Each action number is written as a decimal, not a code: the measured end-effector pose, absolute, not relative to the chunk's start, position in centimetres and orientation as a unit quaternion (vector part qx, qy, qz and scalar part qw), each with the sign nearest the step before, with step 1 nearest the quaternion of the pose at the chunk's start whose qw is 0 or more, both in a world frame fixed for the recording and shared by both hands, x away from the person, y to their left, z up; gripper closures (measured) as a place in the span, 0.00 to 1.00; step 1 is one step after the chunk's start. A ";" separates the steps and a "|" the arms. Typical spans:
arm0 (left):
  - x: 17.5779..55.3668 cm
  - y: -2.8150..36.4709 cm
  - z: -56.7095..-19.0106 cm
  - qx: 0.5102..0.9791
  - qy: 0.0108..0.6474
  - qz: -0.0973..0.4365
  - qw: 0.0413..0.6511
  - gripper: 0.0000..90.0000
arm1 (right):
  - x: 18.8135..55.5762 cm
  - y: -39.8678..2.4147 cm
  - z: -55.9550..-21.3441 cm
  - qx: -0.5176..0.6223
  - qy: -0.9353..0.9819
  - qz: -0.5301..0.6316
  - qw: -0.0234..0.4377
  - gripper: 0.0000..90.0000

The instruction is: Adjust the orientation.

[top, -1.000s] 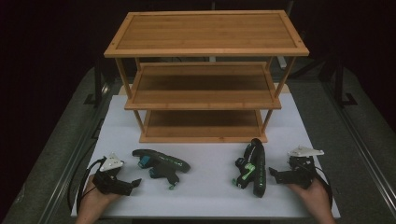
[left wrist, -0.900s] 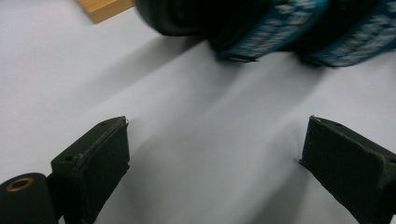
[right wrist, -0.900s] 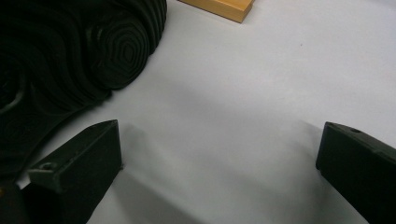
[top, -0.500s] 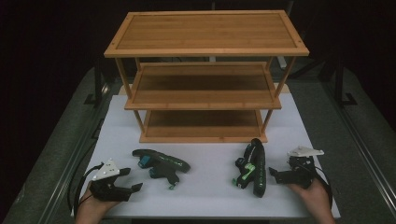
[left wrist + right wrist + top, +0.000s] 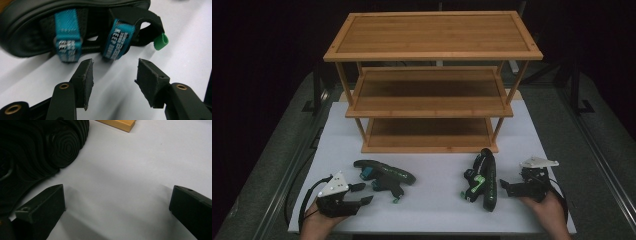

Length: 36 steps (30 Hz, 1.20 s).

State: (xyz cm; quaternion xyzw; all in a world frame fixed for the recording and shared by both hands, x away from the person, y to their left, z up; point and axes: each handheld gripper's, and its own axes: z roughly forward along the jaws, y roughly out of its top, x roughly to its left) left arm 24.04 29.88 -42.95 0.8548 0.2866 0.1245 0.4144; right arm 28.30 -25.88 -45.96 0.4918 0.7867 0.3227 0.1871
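A black sandal with blue straps [image 5: 384, 175] lies on the white mat at front left; in the left gripper view the sandal [image 5: 75, 25] is just beyond my jaws. My left gripper [image 5: 362, 193] [image 5: 113, 70] points at it. Its jaws have just been closing, with nothing between them and a gap still showing. A second black sandal with green trim [image 5: 482, 180] lies on its side at front right. Its ribbed sole [image 5: 37, 150] faces my right gripper [image 5: 504, 187] [image 5: 117, 195], which stands wide open and empty beside it.
A three-tier bamboo shelf [image 5: 432, 35] stands at the back of the white mat [image 5: 437, 165], all its boards bare. One bottom corner of the shelf [image 5: 117, 123] shows in the right gripper view. Dark rails run along both sides of the table.
My left gripper has shifted slightly toward the near edge and right, and its jaws have narrowed. The right gripper and both sandals have stayed put.
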 end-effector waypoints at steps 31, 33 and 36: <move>25.7 27.8 -41.9 0.845 0.284 0.147 0.430 0.78 | 28.3 -25.9 -46.0 0.492 0.787 0.323 0.187 0.00; 25.9 27.8 -41.5 0.842 0.283 0.140 0.438 0.78 | 28.3 -25.9 -46.0 0.492 0.787 0.323 0.187 0.00; 26.1 27.7 -41.0 0.839 0.282 0.129 0.448 0.79 | 28.3 -25.9 -46.0 0.492 0.786 0.323 0.187 0.00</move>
